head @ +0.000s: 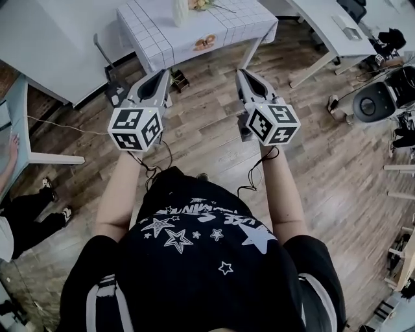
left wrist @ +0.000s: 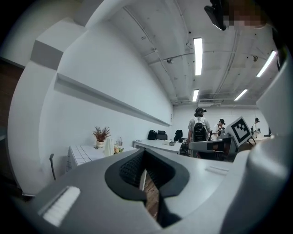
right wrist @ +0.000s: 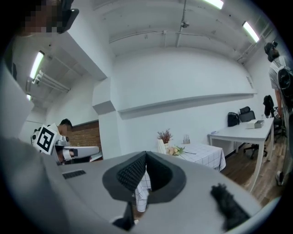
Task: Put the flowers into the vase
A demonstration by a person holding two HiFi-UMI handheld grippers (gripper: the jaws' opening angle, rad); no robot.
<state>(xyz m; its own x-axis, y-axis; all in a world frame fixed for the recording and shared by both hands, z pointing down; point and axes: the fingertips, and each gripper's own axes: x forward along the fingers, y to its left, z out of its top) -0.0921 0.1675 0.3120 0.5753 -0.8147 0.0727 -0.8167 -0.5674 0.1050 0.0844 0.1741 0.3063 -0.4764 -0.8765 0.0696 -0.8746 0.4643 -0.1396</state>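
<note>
**A:** Where are the flowers?

**B:** The pale peach flowers (head: 201, 4) lie on the small table draped in a white grid-checked cloth (head: 162, 39). They are at its far end, just beside the tall white vase (head: 179, 11) and outside it.

**A:** And the tongs?

**B:** The left gripper (head: 163, 76) is clenched, its jaws pressed together with nothing between them. The right gripper (head: 244, 73) is the same, closed and empty. Both point level toward the table, well apart from it, over the brown wooden plank floor (head: 207, 139).

**A:** What else stands on the cloth?

**B:** A small pot of reddish dried sprigs (right wrist: 165, 136) stands behind the vase. A small orange thing (head: 204, 43) sits nearer the front edge, and I cannot tell what it is.

**A:** Anyone else around?

**B:** In the left gripper view, a person with a black backpack (left wrist: 199, 129) stands far off beside long white desks (left wrist: 158, 145).
</note>
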